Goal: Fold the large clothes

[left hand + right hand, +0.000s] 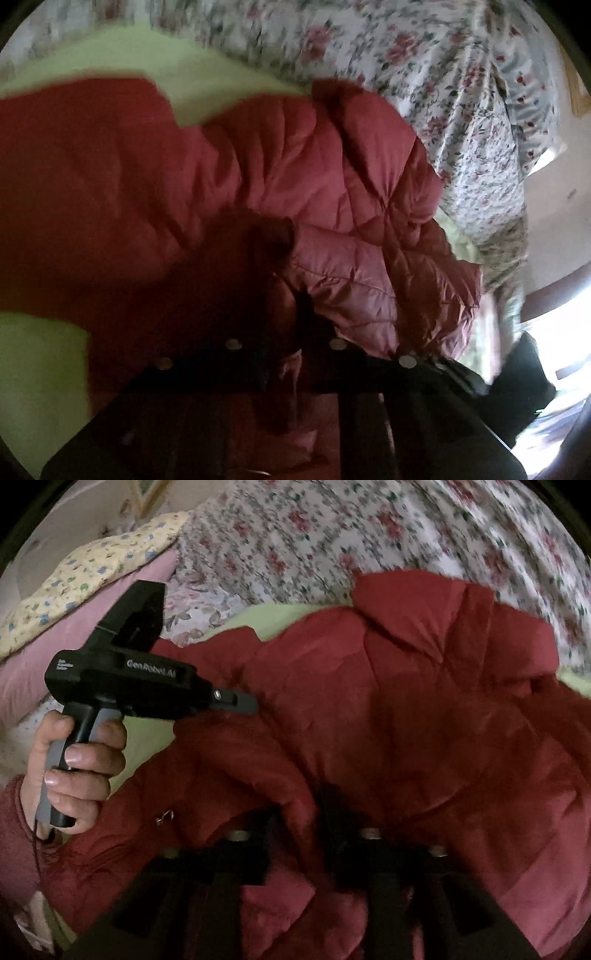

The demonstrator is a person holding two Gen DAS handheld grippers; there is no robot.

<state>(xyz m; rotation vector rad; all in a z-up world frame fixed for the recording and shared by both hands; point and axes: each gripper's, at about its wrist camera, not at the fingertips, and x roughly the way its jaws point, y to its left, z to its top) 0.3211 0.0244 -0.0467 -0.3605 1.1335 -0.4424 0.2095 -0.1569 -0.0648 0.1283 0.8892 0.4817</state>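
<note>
The red quilted jacket (406, 720) lies bunched on a green sheet (207, 74), fabric pinched in both the right gripper (299, 849) and the left gripper (291, 369). A left hand (74, 771) grips its handle. Beyond spreads a floral bedspread (332, 528).

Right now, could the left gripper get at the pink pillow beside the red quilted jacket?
Probably not directly: the left gripper points into the red quilted jacket, apparently pinching it, while the pink pillow lies behind it.
</note>
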